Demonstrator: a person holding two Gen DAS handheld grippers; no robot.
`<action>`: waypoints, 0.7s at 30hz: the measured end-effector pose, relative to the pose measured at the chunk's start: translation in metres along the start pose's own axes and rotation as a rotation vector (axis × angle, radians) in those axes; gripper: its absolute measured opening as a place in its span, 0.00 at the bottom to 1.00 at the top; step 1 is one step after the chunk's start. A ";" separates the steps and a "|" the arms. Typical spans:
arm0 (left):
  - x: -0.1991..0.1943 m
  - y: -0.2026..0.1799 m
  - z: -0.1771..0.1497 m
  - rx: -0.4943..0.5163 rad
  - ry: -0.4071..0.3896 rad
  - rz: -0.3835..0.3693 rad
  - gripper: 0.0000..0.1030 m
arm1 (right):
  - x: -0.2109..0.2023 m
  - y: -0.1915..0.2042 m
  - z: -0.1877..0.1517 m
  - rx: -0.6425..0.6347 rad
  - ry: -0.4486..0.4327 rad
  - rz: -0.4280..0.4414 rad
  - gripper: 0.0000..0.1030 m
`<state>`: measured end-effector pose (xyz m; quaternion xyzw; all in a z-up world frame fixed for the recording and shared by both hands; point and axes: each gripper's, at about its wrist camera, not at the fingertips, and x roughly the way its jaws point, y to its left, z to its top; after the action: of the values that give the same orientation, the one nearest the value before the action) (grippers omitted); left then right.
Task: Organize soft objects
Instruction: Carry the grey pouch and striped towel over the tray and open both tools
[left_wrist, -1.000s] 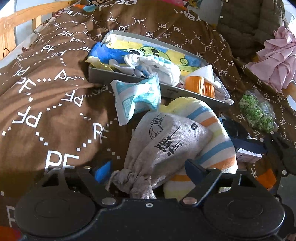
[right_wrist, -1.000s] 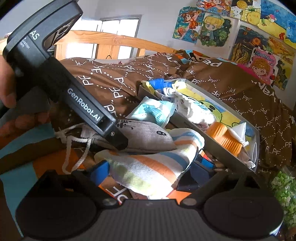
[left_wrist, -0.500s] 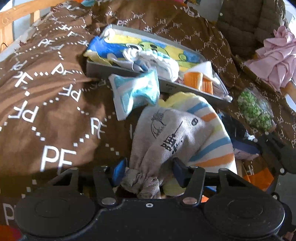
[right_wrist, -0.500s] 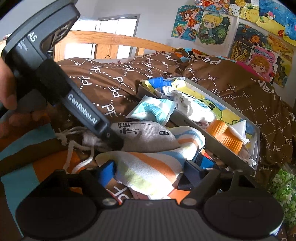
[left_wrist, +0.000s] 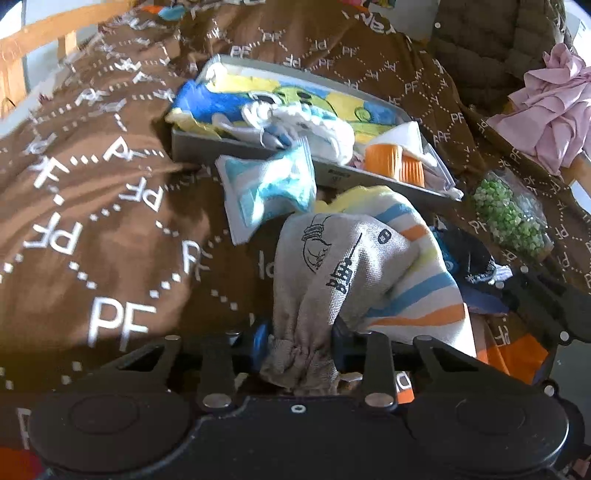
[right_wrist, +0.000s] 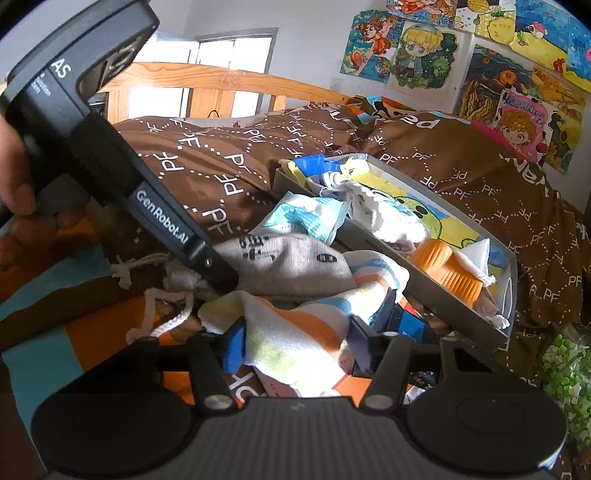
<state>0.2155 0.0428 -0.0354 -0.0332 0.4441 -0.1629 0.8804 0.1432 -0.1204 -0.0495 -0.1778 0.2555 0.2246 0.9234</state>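
On the brown bed cover (left_wrist: 110, 221), the left gripper (left_wrist: 299, 341) has just closed, pinching the grey drawstring bag (left_wrist: 332, 266); the right gripper (right_wrist: 295, 345), also closing, brackets the striped towel (right_wrist: 291, 332).

A grey printed drawstring bag (left_wrist: 332, 266) lies on an orange-, blue- and yellow-striped towel (left_wrist: 417, 291) over a brown lettered bedspread (left_wrist: 110, 221).

A grey drawstring pouch (left_wrist: 332, 266) with black print lies on the bed, overlapping a striped towel (left_wrist: 417, 291); a blue-and-white packet (left_wrist: 269, 192) leans against the tray (left_wrist: 207, 147).
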 end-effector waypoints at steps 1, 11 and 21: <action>-0.003 -0.001 0.001 -0.002 -0.012 0.009 0.34 | 0.000 0.000 0.000 -0.002 0.000 -0.001 0.53; -0.036 -0.003 0.009 -0.020 -0.196 0.055 0.34 | -0.008 0.007 0.004 -0.028 -0.008 0.000 0.30; -0.045 -0.003 0.009 -0.032 -0.261 0.034 0.34 | -0.025 0.019 0.010 -0.150 -0.075 -0.141 0.24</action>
<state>0.1972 0.0529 0.0054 -0.0604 0.3290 -0.1350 0.9327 0.1186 -0.1084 -0.0323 -0.2555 0.1901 0.1841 0.9299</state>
